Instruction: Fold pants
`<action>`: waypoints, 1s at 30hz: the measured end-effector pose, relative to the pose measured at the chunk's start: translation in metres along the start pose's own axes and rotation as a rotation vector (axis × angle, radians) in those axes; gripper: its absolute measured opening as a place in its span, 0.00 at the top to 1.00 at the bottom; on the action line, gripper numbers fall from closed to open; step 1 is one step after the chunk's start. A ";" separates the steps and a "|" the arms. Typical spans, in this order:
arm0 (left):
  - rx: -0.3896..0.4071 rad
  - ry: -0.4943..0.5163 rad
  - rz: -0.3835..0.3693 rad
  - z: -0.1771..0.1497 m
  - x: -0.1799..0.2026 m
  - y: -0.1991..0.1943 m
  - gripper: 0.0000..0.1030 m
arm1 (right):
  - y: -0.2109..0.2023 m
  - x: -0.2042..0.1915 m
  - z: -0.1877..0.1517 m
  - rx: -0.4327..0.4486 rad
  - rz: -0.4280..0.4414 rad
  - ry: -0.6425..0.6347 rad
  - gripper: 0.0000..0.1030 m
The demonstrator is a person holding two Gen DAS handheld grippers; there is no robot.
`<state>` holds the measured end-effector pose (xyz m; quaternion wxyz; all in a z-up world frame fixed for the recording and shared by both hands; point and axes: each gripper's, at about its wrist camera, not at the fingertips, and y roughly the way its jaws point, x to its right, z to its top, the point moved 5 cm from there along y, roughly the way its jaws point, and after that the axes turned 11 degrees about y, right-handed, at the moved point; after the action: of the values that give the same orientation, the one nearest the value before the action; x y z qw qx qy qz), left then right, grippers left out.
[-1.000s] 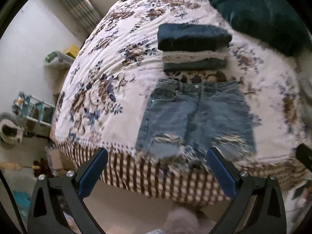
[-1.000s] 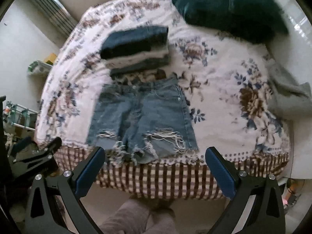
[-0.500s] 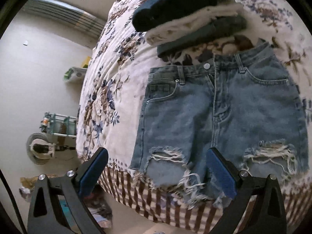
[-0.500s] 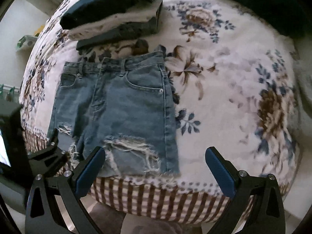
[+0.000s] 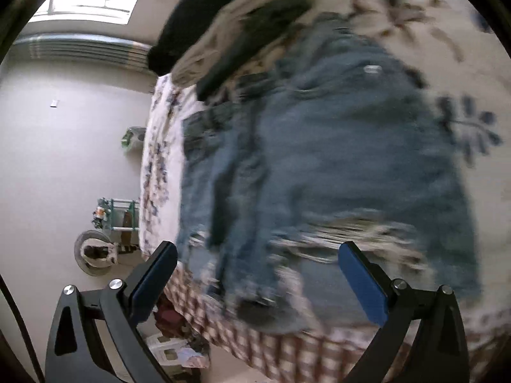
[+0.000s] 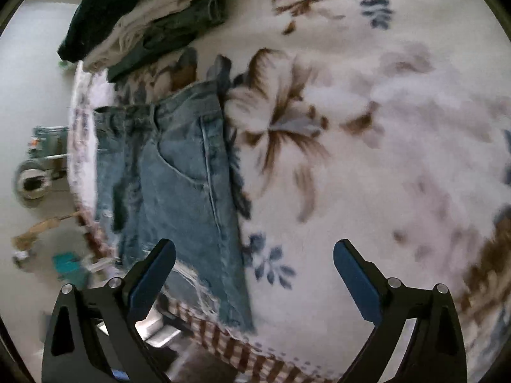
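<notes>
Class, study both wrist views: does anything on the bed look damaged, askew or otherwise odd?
The denim shorts have ripped, frayed leg hems, with loose threads near the bed's edge. The tears look like styling. The folded pile behind looks tidy.

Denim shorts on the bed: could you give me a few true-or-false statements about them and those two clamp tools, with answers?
1. The denim shorts lie spread flat on the floral bedspread. True.
2. The left gripper has clamped the shorts. False: its jaws stand wide open, holding nothing.
3. A stack of folded clothes sits beyond the waistband. True.
4. The right gripper is shut. False: it is open too, with the shorts' side edge between its jaws.
5. The shorts' hem is neat and intact. False: it is ripped and frayed.
</notes>
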<state>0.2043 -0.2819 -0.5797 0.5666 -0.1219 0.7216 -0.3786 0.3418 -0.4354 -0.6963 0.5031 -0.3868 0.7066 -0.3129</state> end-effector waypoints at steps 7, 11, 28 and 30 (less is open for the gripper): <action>-0.009 0.009 -0.088 0.009 0.059 -0.025 0.00 | 0.029 -0.018 0.036 -0.097 0.106 -0.109 0.36; -0.012 0.029 -0.087 0.016 0.085 -0.023 0.00 | 0.044 -0.033 0.047 -0.155 0.146 -0.135 0.36; -0.015 -0.006 -0.227 0.014 0.122 -0.012 0.03 | 0.077 -0.057 0.059 -0.215 0.163 -0.114 0.35; 0.025 -0.018 -0.266 0.018 0.116 -0.013 0.26 | 0.079 -0.059 0.059 -0.210 0.166 -0.111 0.36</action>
<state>0.1790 -0.3682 -0.6560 0.5194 -0.2126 0.6892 -0.4583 0.3915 -0.3475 -0.7520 0.5225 -0.3942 0.7361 -0.1727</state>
